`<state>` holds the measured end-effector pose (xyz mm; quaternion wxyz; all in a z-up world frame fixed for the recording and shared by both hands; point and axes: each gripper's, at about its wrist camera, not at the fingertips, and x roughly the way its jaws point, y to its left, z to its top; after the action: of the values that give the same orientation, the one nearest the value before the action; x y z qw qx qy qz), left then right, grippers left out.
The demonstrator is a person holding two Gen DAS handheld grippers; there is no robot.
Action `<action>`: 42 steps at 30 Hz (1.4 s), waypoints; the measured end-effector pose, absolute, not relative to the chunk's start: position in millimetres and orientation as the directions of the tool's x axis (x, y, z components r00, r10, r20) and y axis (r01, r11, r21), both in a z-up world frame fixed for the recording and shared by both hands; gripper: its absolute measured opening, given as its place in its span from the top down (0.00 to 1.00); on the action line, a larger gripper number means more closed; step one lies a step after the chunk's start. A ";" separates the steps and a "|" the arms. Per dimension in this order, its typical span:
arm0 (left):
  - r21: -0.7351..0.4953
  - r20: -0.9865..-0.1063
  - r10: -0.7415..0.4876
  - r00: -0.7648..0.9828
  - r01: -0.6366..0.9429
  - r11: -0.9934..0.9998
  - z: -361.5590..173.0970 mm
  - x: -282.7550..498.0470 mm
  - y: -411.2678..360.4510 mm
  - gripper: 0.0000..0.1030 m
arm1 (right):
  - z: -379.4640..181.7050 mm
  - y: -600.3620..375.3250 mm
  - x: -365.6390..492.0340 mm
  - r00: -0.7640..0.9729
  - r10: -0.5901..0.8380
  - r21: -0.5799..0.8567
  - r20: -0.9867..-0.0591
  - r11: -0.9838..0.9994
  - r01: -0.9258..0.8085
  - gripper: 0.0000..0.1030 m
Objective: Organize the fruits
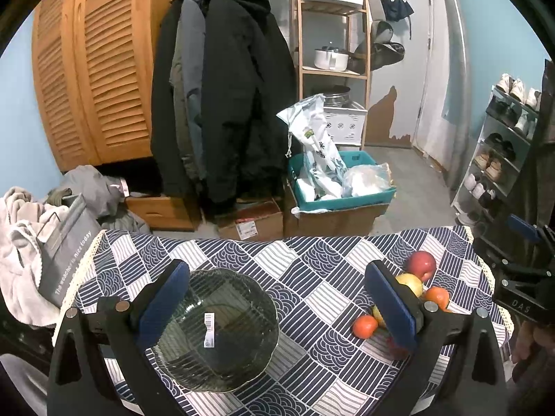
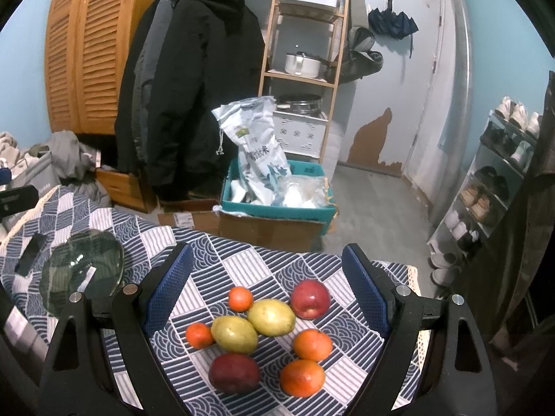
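Observation:
A dark ribbed glass bowl (image 1: pixel 218 329) with a white label stands empty on the patterned tablecloth (image 1: pixel 312 277); it also shows at the left of the right wrist view (image 2: pixel 81 272). My left gripper (image 1: pixel 277 305) is open and empty, its left finger above the bowl's left rim. Fruit lies in a group on the cloth: two red apples (image 2: pixel 309 299) (image 2: pixel 234 372), two yellow-green fruits (image 2: pixel 271 317) (image 2: pixel 234 333) and several oranges (image 2: pixel 312 345). My right gripper (image 2: pixel 270 294) is open and empty, hovering above the fruit. Some fruit shows right of the left gripper (image 1: pixel 420 265).
A black phone (image 2: pixel 30 253) lies on the cloth left of the bowl. Beyond the table's far edge stand cardboard boxes (image 1: pixel 333 218), a teal crate with bags (image 1: pixel 341 183), hanging coats (image 1: pixel 222 104), a wooden shelf (image 1: pixel 333 52) and a shoe rack (image 1: pixel 499 152).

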<state>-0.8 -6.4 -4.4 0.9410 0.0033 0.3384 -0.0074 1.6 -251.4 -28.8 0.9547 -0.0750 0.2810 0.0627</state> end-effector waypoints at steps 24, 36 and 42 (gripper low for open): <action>0.001 -0.640 -0.014 0.769 0.020 1.000 -5.9 -0.2 -8.0 0.01 | -28.9 -250.2 1.7 0.835 0.077 -0.110 -0.546 0.981 -0.162 0.17; 0.003 -0.635 -0.014 0.772 0.020 1.000 -6.8 -1.7 -11.1 0.01 | -28.8 -250.1 2.4 0.835 0.076 -0.113 -0.545 0.980 -0.163 0.17; 0.010 -0.637 -0.006 0.771 0.016 1.000 -5.5 -1.9 -11.0 0.01 | -29.0 -249.3 2.2 0.836 0.077 -0.113 -0.544 0.980 -0.164 0.17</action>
<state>-1.9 -11.0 -5.5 0.9409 0.0075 0.3386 -0.0058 2.2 -249.3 -29.0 0.9548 -0.0778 0.2797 0.0630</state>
